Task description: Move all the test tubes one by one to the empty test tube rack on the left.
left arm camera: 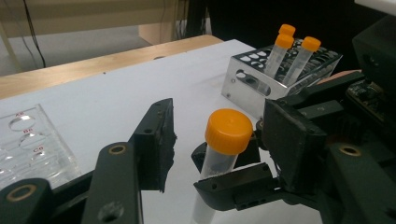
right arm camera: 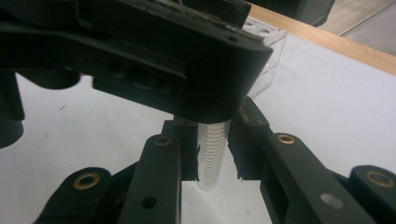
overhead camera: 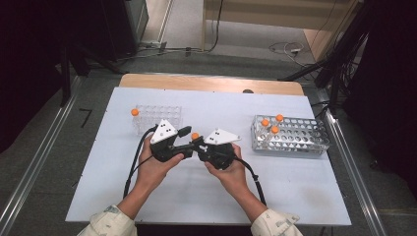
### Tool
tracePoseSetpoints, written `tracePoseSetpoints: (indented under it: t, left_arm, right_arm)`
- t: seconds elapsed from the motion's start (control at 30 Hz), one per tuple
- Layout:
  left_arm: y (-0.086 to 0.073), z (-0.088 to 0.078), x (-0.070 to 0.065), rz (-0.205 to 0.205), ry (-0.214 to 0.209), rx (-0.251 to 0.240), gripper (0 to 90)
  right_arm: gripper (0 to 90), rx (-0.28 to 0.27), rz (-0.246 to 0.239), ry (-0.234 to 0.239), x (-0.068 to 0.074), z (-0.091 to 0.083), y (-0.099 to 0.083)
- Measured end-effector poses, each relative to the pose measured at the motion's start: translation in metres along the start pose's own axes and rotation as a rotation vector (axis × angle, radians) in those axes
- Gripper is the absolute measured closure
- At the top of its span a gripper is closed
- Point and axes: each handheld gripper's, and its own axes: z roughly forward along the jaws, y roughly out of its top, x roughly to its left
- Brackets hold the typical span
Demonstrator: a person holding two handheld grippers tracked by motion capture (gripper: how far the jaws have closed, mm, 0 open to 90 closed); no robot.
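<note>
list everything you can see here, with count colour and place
held tube: 1, clear with orange cap, upright between the two grippers at the table's middle
metal rack: 1, silver, right side of the table
tubes in metal rack: 3, orange caps, at its left end
clear rack: 1, see-through, left of centre
tube in clear rack: 1, orange cap, at its left corner
table: 1, white top with a wooden far edge
cables: several, on the grey floor beyond the table
right gripper: 1, black, shut on the held tube's body
left gripper: 1, black, jaws either side of the cap, apart from it
hands: 2, pale sleeves, at the near edge
</note>
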Motion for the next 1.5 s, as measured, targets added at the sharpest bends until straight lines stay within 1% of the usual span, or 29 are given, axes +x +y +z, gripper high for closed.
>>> tracePoseSetpoints:
  t: [0.2,0.27,0.3,0.47,0.53,0.67,0.8,0.83,0.9,0.97,1.03,1.1,1.2,1.3,1.37,1.5]
  left_arm:
    - [-0.002,0.003,0.000,0.005,-0.002,0.006,56.2]
    - [-0.003,0.002,0.000,0.015,0.015,0.000,59.2]
    - [-0.003,0.003,0.001,0.015,0.010,0.003,61.6]
    - [-0.003,0.003,0.001,0.013,0.002,0.007,66.5]
    - [-0.003,0.003,0.001,0.011,-0.003,0.009,70.0]
    - [-0.003,0.003,0.002,0.011,-0.003,0.011,70.9]
    - [-0.003,0.003,0.002,0.006,-0.008,0.007,71.2]
    - [-0.002,0.003,0.002,0.004,-0.009,0.006,71.2]
    - [-0.002,0.002,0.003,0.004,-0.004,0.004,71.2]
    - [-0.002,0.002,0.004,-0.003,-0.004,0.005,71.2]
    - [-0.002,0.002,0.005,-0.011,0.002,0.004,71.3]
    - [0.000,0.000,0.007,-0.008,0.008,0.006,71.2]
    - [0.003,-0.004,0.011,-0.018,0.022,-0.006,71.2]
    - [0.008,-0.009,0.018,-0.028,0.041,-0.021,71.2]
    - [0.011,-0.013,0.024,-0.038,0.056,-0.029,71.2]
    - [0.016,-0.019,0.036,-0.040,0.095,-0.031,71.2]
  right_arm:
    - [71.9,0.005,0.000,0.004,0.000,0.002,0.001]
    - [71.9,0.005,-0.001,0.004,-0.001,0.002,0.001]
    - [71.9,0.003,-0.005,0.005,-0.002,0.002,0.001]
    - [71.9,0.011,0.001,0.002,-0.001,0.003,0.000]
    - [71.9,0.013,0.002,0.002,-0.001,0.003,0.000]
    - [71.9,0.012,-0.004,0.004,-0.002,0.004,0.000]
    - [70.5,0.013,0.012,0.008,-0.002,0.004,0.000]
    - [67.3,0.010,0.016,0.010,-0.002,0.003,0.000]
    - [57.4,0.003,0.025,0.013,-0.003,0.002,0.001]
    - [48.2,0.009,0.033,0.007,-0.005,0.000,0.001]
    - [41.1,0.017,0.032,0.007,-0.007,-0.003,0.001]
    - [35.8,0.019,0.031,0.007,-0.009,-0.009,0.001]
    - [31.9,0.026,0.030,0.004,-0.014,-0.020,-0.002]
    - [30.9,0.029,0.026,-0.003,-0.018,-0.032,-0.006]
    - [30.6,0.029,0.034,-0.012,-0.021,-0.039,-0.011]
    - [30.6,0.023,0.044,-0.031,-0.028,-0.051,-0.020]
